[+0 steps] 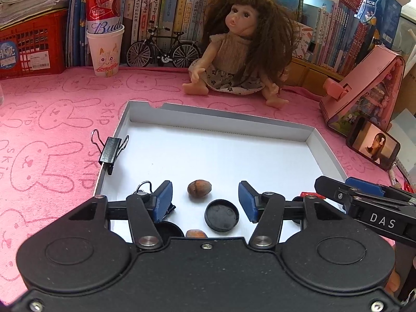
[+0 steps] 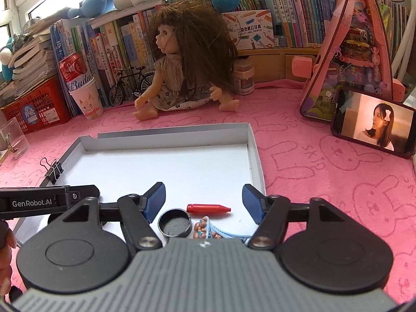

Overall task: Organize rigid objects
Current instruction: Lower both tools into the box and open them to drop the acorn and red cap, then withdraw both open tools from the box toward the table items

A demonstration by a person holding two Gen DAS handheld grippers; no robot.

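Note:
A shallow white cardboard tray (image 1: 213, 118) lies on the pink cloth. My left gripper (image 1: 205, 200) is open low over the tray's near part, its blue pads apart. A brown nut (image 1: 199, 188) and a black round cap (image 1: 221, 215) lie between the pads, untouched. A second nut (image 1: 196, 233) and a second cap (image 1: 169, 230) peek out beneath the gripper. A black binder clip (image 1: 110, 150) grips the tray's left wall. My right gripper (image 2: 204, 202) is open too, over a red crayon (image 2: 208, 208), a black cap (image 2: 174, 222) and a beaded blue bracelet (image 2: 205, 230).
A doll (image 1: 234, 52) sits behind the tray, beside a toy bicycle (image 1: 162, 49) and a beer can in a paper cup (image 1: 105, 49). A phone (image 2: 373, 122) leans on a pink triangular box (image 2: 351, 52) at the right. Books and a red crate (image 1: 31, 49) line the back.

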